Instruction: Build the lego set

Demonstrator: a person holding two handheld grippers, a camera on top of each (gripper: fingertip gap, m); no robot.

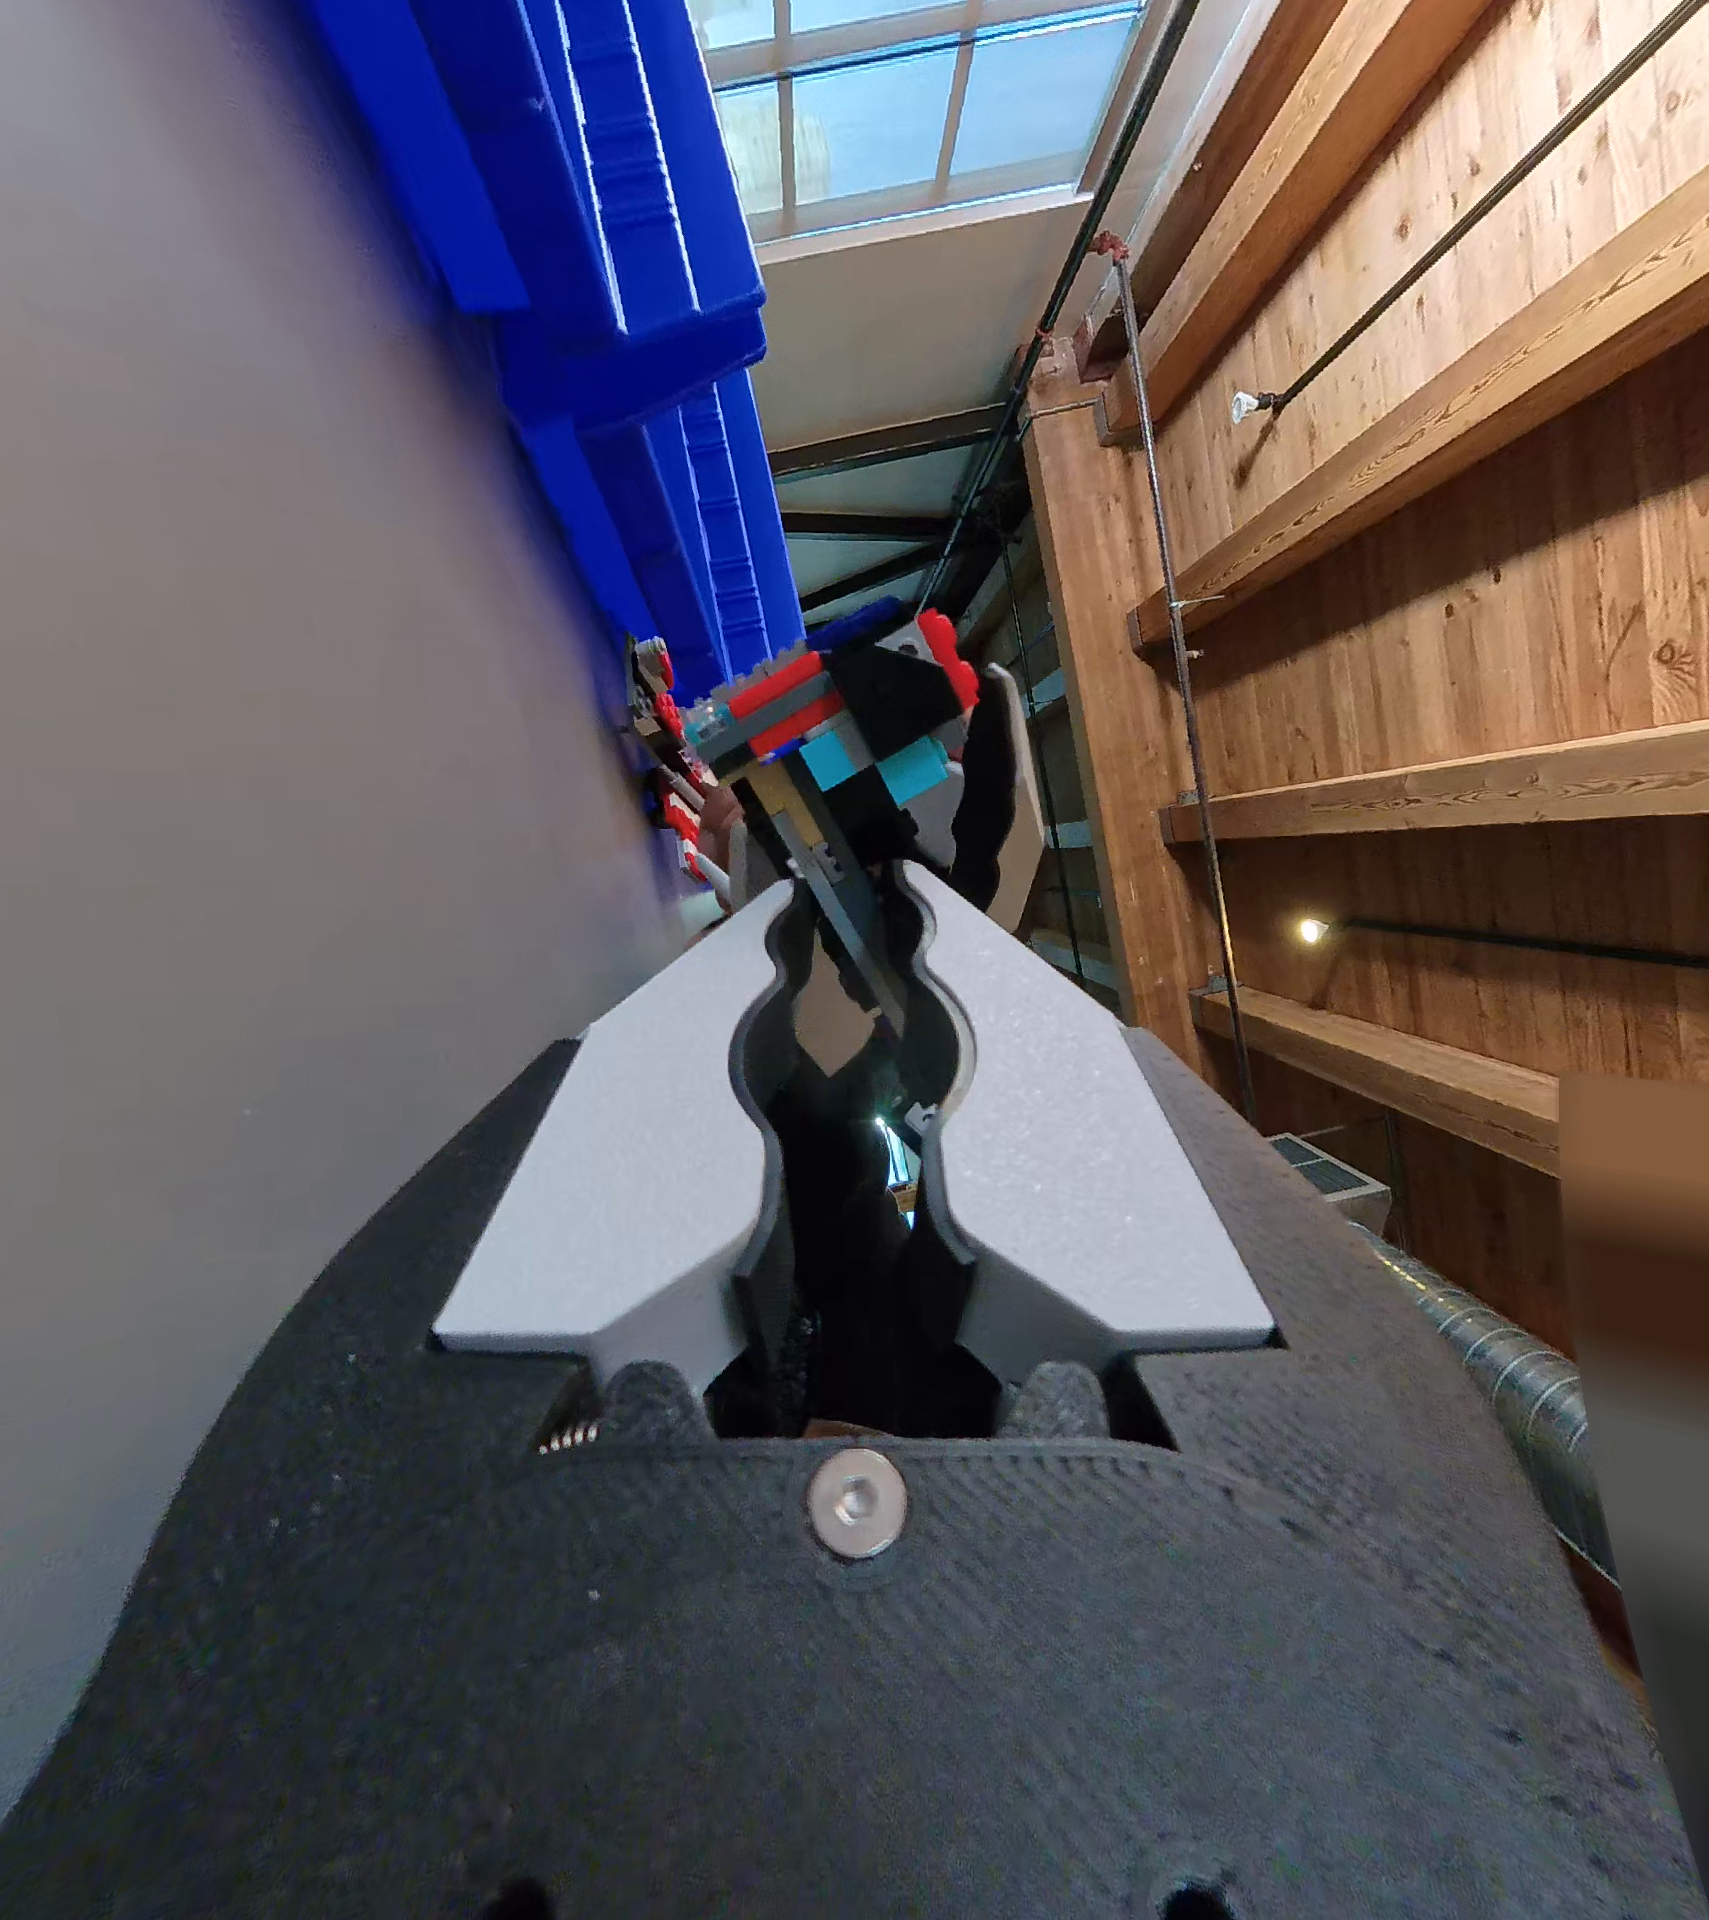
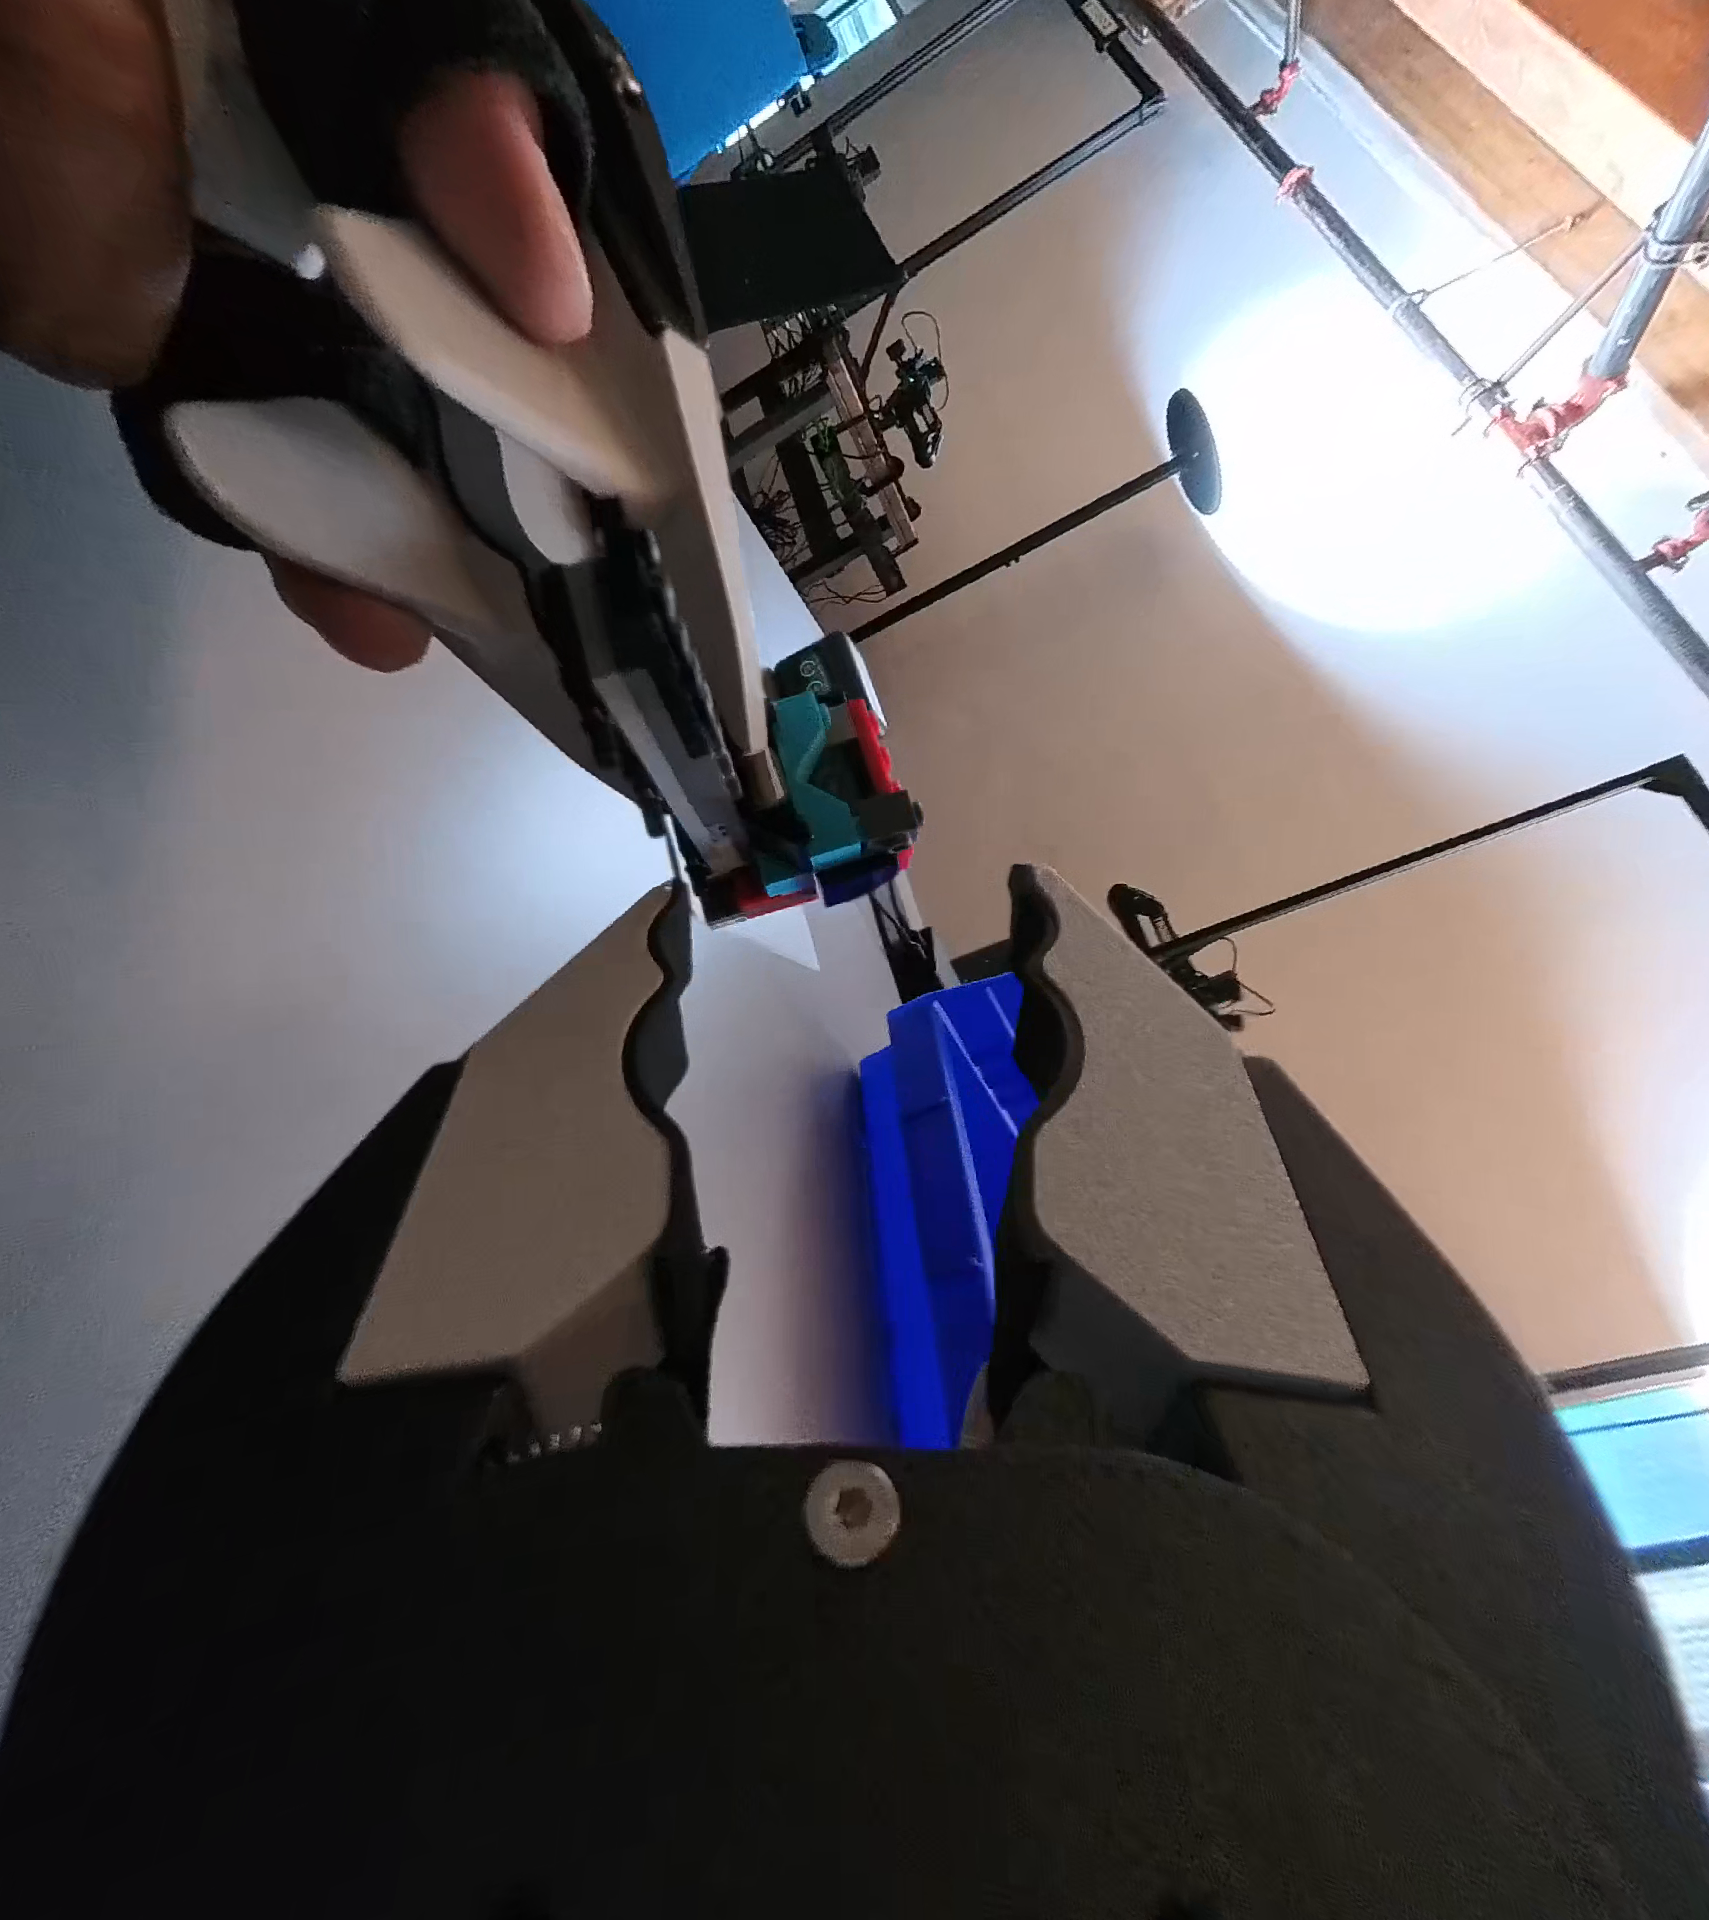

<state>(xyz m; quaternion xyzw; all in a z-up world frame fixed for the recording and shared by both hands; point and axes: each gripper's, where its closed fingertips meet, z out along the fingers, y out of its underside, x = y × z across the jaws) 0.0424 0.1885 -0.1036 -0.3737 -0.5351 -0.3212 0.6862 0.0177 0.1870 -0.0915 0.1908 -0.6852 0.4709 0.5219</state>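
My left tongs [image 1: 845, 904]: clamped on dark base strip of red, teal and black lego model [image 1: 829, 717], held in air. My right tongs [image 2: 845, 904]: wide apart, empty; model just ahead, long axis toward left tongs. Blue plastic bin [image 2: 933, 1195] on bench beyond.

Both wrist cameras sit rolled sideways, close behind their fingers, sharing the multicoloured plastic brick model [image 1: 834, 717] [image 2: 819, 800] from opposite sides.

A pale grey table [image 1: 206, 727] carries stacked blue plastic bins [image 1: 621, 208] — loose red-and-white lego pieces [image 1: 668, 727] lie beside them.
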